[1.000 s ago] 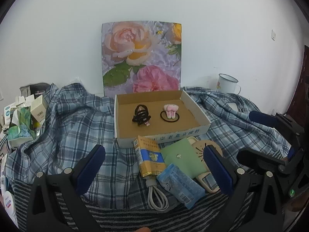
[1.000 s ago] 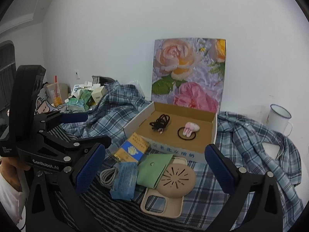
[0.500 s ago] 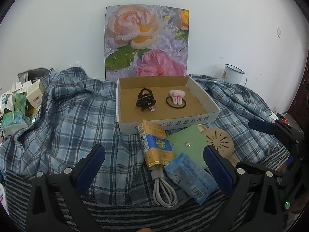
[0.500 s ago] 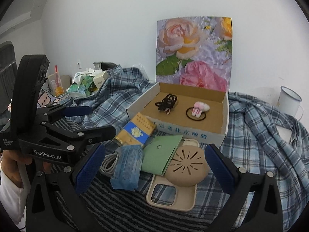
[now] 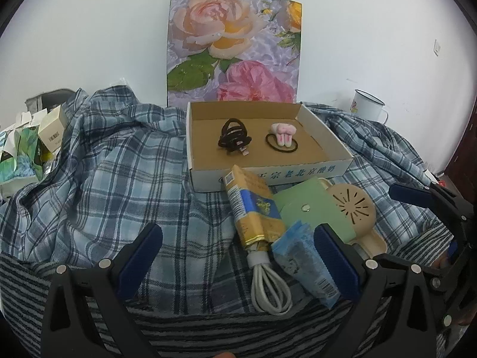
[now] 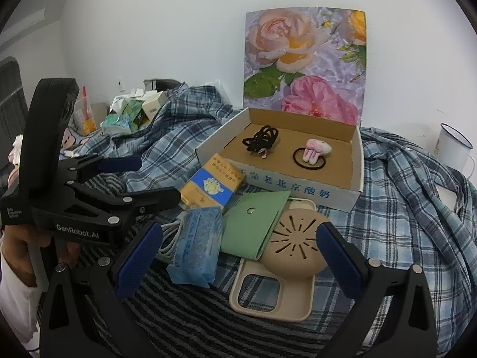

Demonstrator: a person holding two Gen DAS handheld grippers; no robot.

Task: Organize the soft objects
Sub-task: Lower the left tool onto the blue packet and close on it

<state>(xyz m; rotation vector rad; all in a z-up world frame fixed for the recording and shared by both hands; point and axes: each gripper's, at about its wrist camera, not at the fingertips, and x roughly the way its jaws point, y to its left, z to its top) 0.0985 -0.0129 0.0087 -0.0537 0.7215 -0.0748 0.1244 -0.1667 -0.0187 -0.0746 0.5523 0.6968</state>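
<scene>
A shallow cardboard box holds a bundle of black hair ties and a black hair tie with a pink bunny. In front lie a yellow-blue packet, a green pouch, a blue tissue pack, a white cable, a beige round piece and a beige phone case. My left gripper is open above the cable. My right gripper is open above the pouch.
A plaid shirt covers the striped surface. A flower picture leans on the wall behind the box. A white enamel mug stands at the right. Small cartons and packets pile at the left.
Both grippers have moved forward and lower toward the pile of objects in front of the box. Both stay open and empty.
</scene>
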